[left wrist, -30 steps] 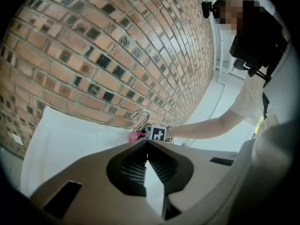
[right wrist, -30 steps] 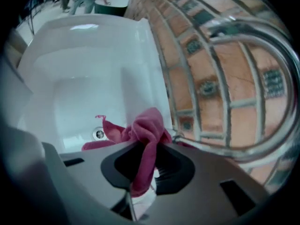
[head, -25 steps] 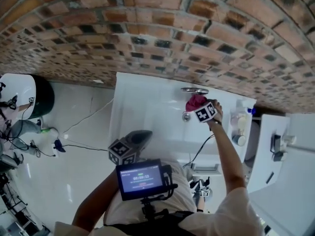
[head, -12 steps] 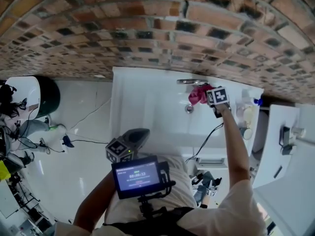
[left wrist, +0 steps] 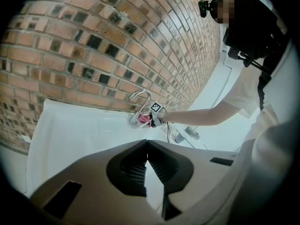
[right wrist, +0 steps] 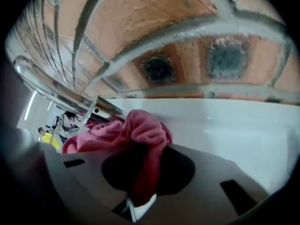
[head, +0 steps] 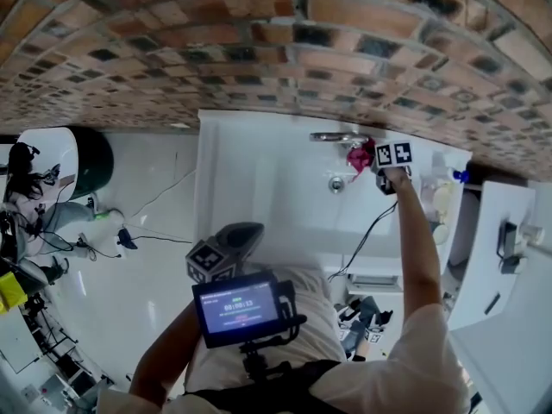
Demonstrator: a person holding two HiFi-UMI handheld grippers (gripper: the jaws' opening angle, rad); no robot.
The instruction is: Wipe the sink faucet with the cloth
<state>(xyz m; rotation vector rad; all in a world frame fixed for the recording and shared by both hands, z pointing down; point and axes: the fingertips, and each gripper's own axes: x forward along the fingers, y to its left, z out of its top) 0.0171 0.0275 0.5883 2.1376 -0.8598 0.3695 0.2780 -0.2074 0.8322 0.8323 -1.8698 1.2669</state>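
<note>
The right gripper (right wrist: 138,191) has its 2 jaws clamped on 1 pink cloth (right wrist: 140,132); a fold is pinched between them and the rest is bunched above the tips. That bunch sits against the 1 chrome faucet (right wrist: 58,96), close under the brick wall (right wrist: 187,27). From above, the cloth (head: 357,156) is at the right end of the faucet (head: 335,137), with the right gripper (head: 373,164) just beside it; 1 cable (head: 369,231) hangs from that hand. The left gripper (left wrist: 146,154) has its 2 jaws together with nothing between them; it (head: 255,231) hangs by the sink's near edge, well apart from the faucet. There is 1 white sink (head: 250,179) with 1 drain (head: 336,184); its basin left of the faucet is bare. The ledge to the right holds small bottles (head: 442,198), too small to count, near the right arm. Left of the sink lies glossy white floor (head: 155,257) with loose cables; 1 more white fixture (head: 509,317) stands at the right.
</note>
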